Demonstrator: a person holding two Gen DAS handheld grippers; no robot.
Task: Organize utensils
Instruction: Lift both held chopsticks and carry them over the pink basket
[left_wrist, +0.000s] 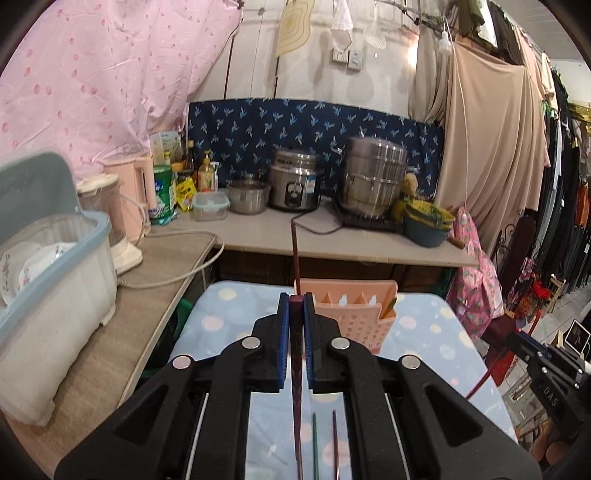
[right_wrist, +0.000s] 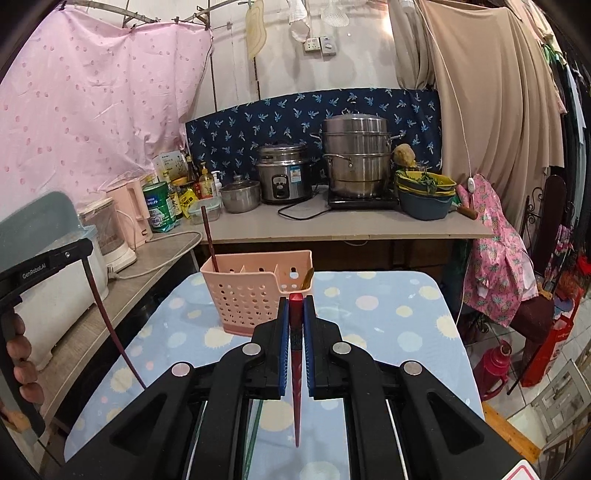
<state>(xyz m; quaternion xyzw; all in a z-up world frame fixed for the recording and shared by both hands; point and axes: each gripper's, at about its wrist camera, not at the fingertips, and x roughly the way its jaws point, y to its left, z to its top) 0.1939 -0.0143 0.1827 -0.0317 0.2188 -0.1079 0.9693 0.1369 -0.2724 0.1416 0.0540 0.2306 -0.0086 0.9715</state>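
Note:
My left gripper (left_wrist: 296, 301) is shut on a dark maroon chopstick (left_wrist: 297, 406) that hangs tip-down above the table. Just behind it stands a pink slotted utensil basket (left_wrist: 354, 314). My right gripper (right_wrist: 296, 302) is shut on a red chopstick (right_wrist: 296, 387), also tip-down, in front of the basket (right_wrist: 255, 291). One brown chopstick (right_wrist: 207, 236) stands upright in the basket's left slot, and a brownish utensil tip (right_wrist: 307, 278) shows in its right slot. A green chopstick (left_wrist: 314, 443) and a purple one (left_wrist: 335, 443) lie on the table below.
The table wears a blue dotted cloth (right_wrist: 388, 314). A dish rack (left_wrist: 55, 280) and a blender (left_wrist: 107, 221) stand on the left counter. A rice cooker (right_wrist: 282, 177) and a steamer pot (right_wrist: 356, 155) stand on the back counter. Hanging clothes (left_wrist: 554, 184) fill the right.

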